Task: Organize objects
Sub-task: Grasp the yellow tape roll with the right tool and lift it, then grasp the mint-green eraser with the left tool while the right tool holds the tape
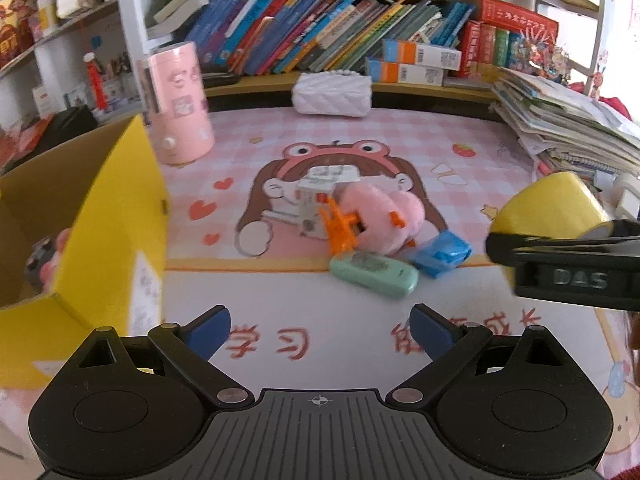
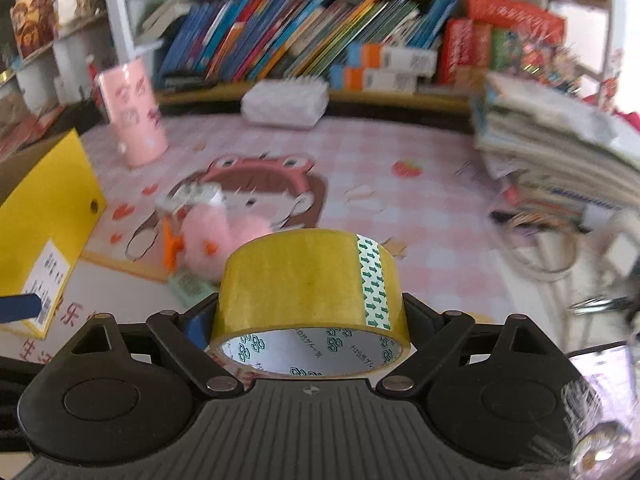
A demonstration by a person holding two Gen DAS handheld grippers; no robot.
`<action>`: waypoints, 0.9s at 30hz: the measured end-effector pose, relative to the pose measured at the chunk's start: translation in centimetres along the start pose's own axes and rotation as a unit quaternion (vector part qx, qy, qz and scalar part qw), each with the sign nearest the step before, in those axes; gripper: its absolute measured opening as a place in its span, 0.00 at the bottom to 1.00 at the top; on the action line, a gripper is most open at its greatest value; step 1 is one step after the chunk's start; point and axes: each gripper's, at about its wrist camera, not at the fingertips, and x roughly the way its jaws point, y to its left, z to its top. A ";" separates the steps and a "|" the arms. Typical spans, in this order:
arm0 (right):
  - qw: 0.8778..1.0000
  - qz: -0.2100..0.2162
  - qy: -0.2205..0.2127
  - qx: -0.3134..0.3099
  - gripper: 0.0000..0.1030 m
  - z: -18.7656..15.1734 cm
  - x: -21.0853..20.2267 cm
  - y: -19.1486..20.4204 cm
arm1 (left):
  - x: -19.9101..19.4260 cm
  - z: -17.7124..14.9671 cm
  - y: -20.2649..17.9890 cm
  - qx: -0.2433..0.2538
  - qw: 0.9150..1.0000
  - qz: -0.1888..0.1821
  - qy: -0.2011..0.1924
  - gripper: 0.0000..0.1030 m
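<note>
Between the right claw's pads: right claw (image 2: 310,320) is clamped on a roll of yellow tape (image 2: 310,288), one pad against each side of the roll, held up off the counter.
Left claw: left claw (image 1: 320,336) has its blue pads (image 1: 210,334) wide apart with nothing between them, hanging over the pink counter mat (image 1: 460,152).
Ahead of the left claw: a small pile sits mid-mat, with a pink plush toy (image 1: 380,216), an orange plastic piece (image 1: 340,228), a mint green case (image 1: 374,274), a blue packet (image 1: 440,254) and a small white carton (image 1: 316,200), all touching or overlapping.
Left edge: a yellow cardboard box (image 1: 116,208) stands open.
Behind: a pink cylinder (image 1: 178,102) is upright; a white quilted pouch (image 1: 332,94) lies under the bookshelf (image 1: 320,20).
Right: a paper stack (image 1: 560,124).
</note>
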 end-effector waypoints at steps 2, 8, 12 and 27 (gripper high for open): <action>1.000 -0.009 -0.011 0.000 0.87 0.1 -0.7 -0.6 | 0.7 0.4 -0.4 0.000 1.000 -0.008 -0.001 0.94; 1.000 -0.016 -0.021 -0.011 0.87 -0.1 -1.6 -1.6 | 3.6 1.3 -2.1 0.022 0.999 -0.028 0.002 0.85; 1.000 -0.016 -0.020 -0.009 0.87 -0.2 -1.9 -2.1 | 5.6 1.7 -2.9 0.052 0.998 -0.030 0.005 0.77; 1.000 -0.024 -0.011 0.008 0.87 -0.9 -2.3 -3.2 | 6.5 1.2 -1.8 0.043 0.997 -0.066 0.021 0.68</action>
